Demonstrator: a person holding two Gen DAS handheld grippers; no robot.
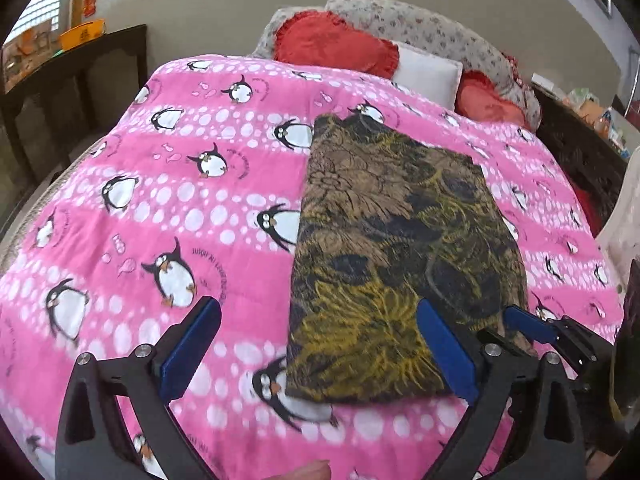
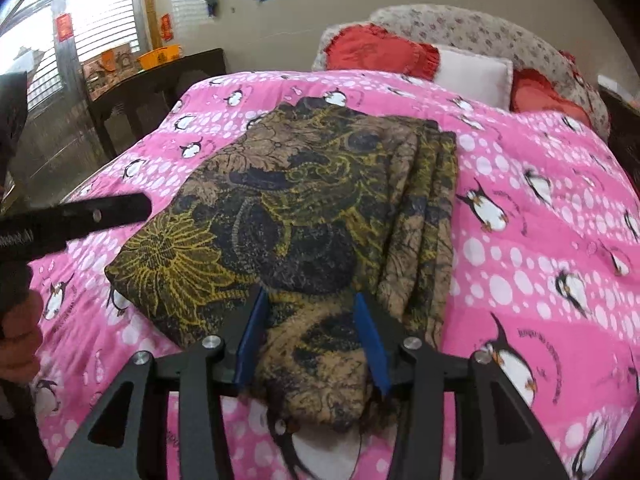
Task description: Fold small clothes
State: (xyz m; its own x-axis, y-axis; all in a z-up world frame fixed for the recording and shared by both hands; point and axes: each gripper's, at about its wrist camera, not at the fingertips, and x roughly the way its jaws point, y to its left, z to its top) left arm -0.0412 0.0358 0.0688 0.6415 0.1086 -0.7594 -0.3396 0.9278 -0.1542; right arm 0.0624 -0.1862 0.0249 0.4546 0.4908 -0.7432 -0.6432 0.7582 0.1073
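Folded cloth [image 1: 396,248], dark floral print in brown, yellow and black, lies flat on the pink penguin quilt [image 1: 160,208], right of the bed's middle in the left wrist view. Left gripper [image 1: 320,348] is released: blue pads spread wide, nothing clamped. Its left pad [image 1: 192,352] hangs over bare quilt, the other pad over the cloth's near right part; the cloth's near left corner sits in the gap but neither pad presses it. Right gripper [image 2: 312,336] is half open with the near end of the cloth bunched between its fingers [image 2: 252,340]; fabric fills the gap and touches both blue pads, but whether they actually pinch it I cannot tell. In the right wrist view the cloth [image 2: 304,200] shows stacked layers along its right edge, and that edge is a bit ragged. The left gripper's black finger [image 2: 92,216] pokes in from the left of that view, over the cloth's left edge, with a hand [image 2: 20,332] on the grip below it. At the head of the bed: red pillows [image 1: 336,44], a white pillow [image 1: 428,76], a floral cushion [image 1: 420,28] behind them. Dark side table [image 2: 156,84] stands left of the bed with orange items on top, by a window with blinds [image 2: 104,12].
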